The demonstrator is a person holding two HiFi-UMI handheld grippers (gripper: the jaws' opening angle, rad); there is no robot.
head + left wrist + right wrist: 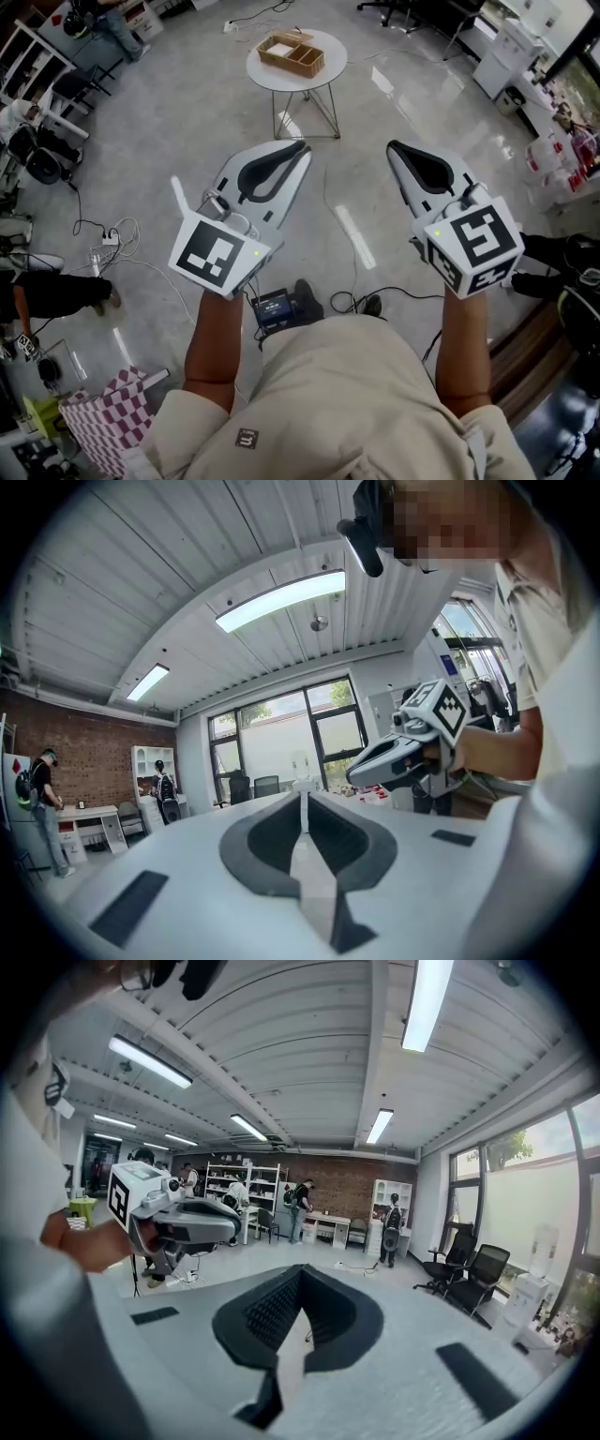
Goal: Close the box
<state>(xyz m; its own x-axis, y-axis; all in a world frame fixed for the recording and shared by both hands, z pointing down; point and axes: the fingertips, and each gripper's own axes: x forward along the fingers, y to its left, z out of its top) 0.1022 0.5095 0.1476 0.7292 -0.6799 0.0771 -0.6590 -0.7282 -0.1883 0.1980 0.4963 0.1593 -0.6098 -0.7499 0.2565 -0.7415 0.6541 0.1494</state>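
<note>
A shallow wooden box (292, 53) lies open on a small round white table (323, 77) far ahead in the head view. Both grippers hang in the air well short of it, side by side and pointing toward it. My left gripper (298, 147) has its jaws together with nothing between them; the left gripper view shows them meeting at the tip (303, 799). My right gripper (394, 146) is shut and empty as well (300, 1269). Each gripper view catches the other gripper: the right one (403, 752), the left one (178, 1218). Neither gripper view shows the box.
Cables and a power strip (105, 239) trail over the grey floor at left. A checkered bag (103, 422) stands at the lower left, and a shelf unit (28, 56) at the far left. People stand at desks (323, 1227) in the room's background.
</note>
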